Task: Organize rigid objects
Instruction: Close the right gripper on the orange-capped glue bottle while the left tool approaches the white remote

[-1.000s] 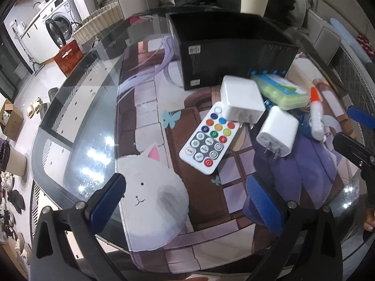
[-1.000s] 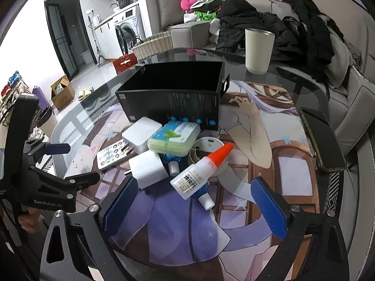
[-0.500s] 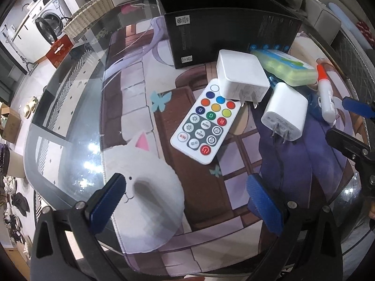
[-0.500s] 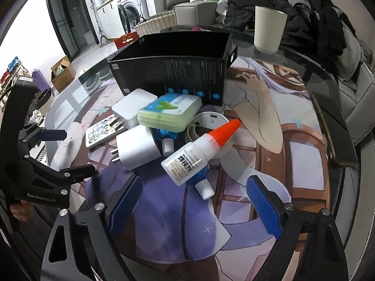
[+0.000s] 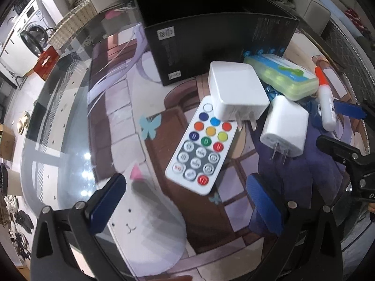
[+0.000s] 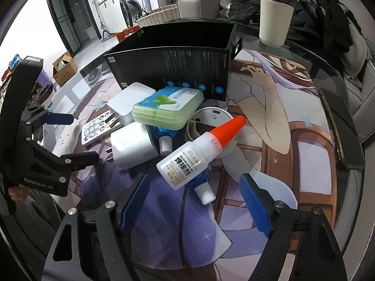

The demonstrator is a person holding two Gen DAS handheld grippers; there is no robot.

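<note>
Nothing looks sorted yet: remote [image 5: 201, 147], chargers [image 5: 236, 91], glue bottle [image 6: 199, 154] lie at six o'clock of the black box [image 6: 173, 63]. Both claws, left gripper [image 5: 185, 208] and right gripper [image 6: 195, 205], gape empty; the right's jaws have just been narrowing.

We see a white cup [image 6: 275, 21] on the glass table [image 6: 304, 53], a phone [image 6: 341, 126] near its edge, dark clothes [image 6: 311, 2] behind, and a washing machine [image 6: 132, 1] farther off.

Two steep wrist views, shared clutter
</note>
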